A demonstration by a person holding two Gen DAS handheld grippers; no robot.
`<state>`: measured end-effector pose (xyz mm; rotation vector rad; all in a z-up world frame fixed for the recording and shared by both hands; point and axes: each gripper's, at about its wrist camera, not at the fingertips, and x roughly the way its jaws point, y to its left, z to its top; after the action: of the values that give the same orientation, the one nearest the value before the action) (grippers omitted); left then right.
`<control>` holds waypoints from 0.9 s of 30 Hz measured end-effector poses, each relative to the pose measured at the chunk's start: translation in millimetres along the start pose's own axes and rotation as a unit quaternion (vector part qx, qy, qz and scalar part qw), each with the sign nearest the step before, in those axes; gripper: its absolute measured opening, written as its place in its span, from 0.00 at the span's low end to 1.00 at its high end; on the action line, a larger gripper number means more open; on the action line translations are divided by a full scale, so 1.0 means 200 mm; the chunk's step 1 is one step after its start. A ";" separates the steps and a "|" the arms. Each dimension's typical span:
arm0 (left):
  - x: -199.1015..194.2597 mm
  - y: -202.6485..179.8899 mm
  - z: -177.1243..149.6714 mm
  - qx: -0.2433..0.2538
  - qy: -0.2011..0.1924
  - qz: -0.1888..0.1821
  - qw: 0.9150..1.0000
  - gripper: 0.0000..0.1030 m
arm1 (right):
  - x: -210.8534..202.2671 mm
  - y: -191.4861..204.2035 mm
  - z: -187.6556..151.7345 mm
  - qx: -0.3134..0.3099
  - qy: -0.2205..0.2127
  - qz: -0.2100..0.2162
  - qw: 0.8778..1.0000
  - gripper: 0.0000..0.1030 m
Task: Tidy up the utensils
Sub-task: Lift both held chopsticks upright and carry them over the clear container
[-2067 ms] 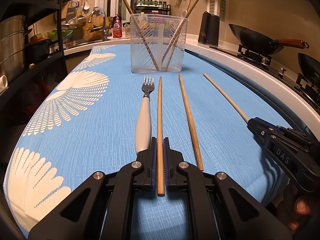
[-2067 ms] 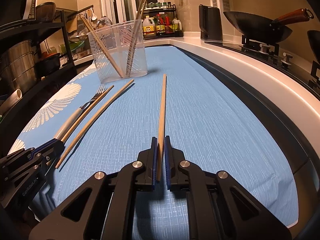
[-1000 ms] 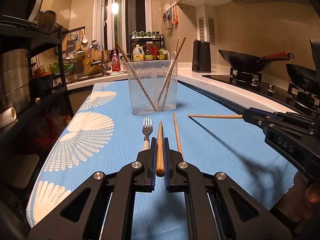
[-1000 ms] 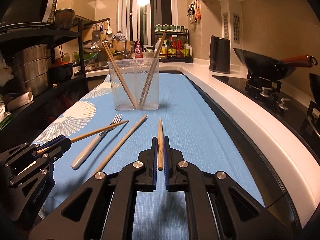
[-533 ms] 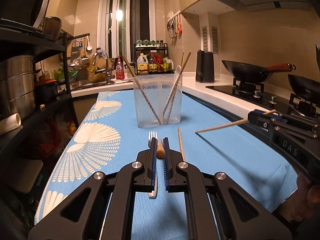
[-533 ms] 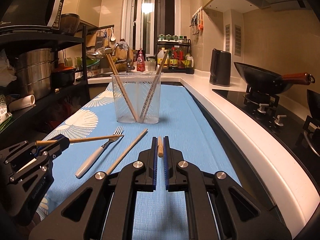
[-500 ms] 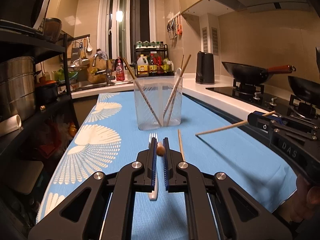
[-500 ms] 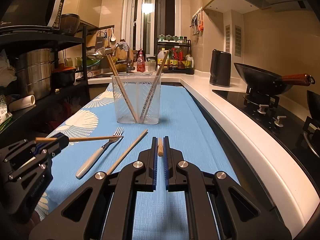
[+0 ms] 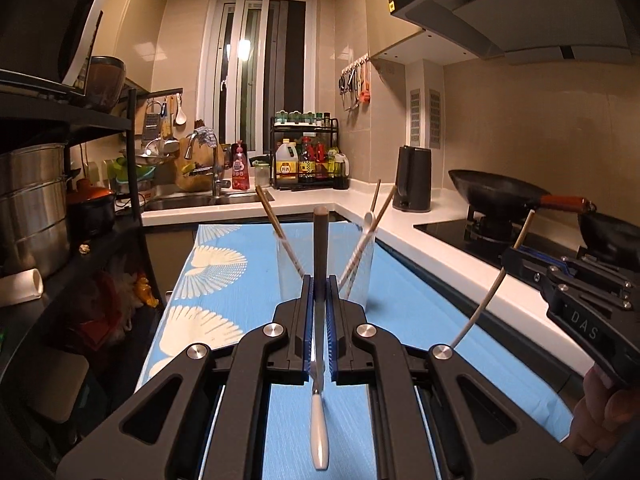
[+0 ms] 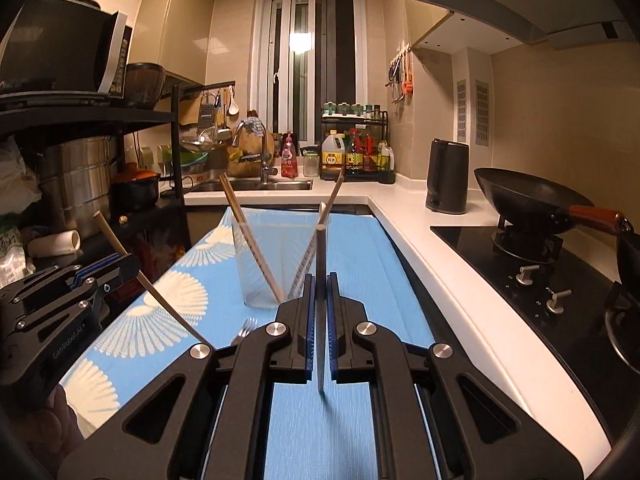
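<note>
Now each gripper [image 9: 320, 292] [image 10: 318, 292] clamps chopstick [image 9: 320, 240] [image 10: 320, 256] upright, holder [image 10: 280, 264] beyond.

My left gripper [image 9: 320, 312] is matte black plastic with blue pads and round silver screws. My right gripper [image 10: 319, 312] matches it, with "DAS" on its side.

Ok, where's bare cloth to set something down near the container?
Bare blue cloth lies between the clear container and the white counter edge, and on the fan prints left of the container. In front of the container it is crowded: the fork lies there.
</note>
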<state>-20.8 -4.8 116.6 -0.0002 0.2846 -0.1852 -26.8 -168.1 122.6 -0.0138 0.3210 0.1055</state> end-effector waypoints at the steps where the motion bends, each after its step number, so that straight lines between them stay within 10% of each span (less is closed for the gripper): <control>1: 0.01 0.01 0.02 -0.004 0.005 -0.007 1.000 0.06 | 0.00 0.00 0.02 0.002 0.000 0.002 1.000 0.05; 14: 0.19 0.16 0.25 -0.062 0.084 -0.080 0.991 0.06 | 0.10 -0.07 0.25 0.013 0.012 0.013 1.000 0.05; 27: 0.33 0.32 0.75 -0.070 0.058 -0.098 0.991 0.06 | 0.20 -0.04 0.72 0.010 -0.036 0.057 0.998 0.05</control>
<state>94.3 42.0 241.5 -0.1567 0.4126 -0.3611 57.6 -167.2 247.4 0.0274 0.2509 0.2160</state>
